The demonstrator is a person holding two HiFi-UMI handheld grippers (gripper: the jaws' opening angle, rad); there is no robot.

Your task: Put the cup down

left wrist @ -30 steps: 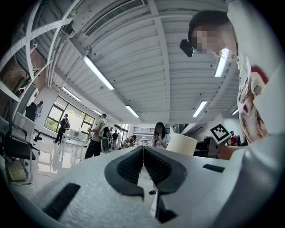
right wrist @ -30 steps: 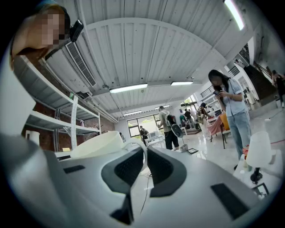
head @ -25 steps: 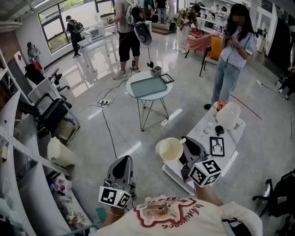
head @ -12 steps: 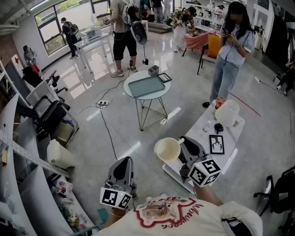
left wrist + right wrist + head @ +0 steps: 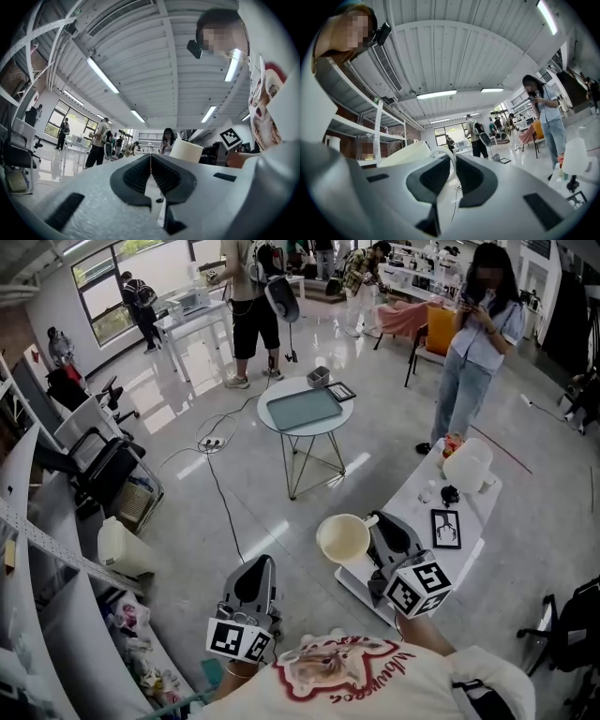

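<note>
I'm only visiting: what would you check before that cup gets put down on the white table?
1. Grip: right hand-held gripper is shut on the cup by its handle: ok.
2. Cup looks empty from the head view: ok.
3. Bare landing spot on the white table: ok.
4. Cup fully above the table, not past its edge: cannot tell.
5. Left hand-held gripper shut on nothing, away from the table: ok.
</note>
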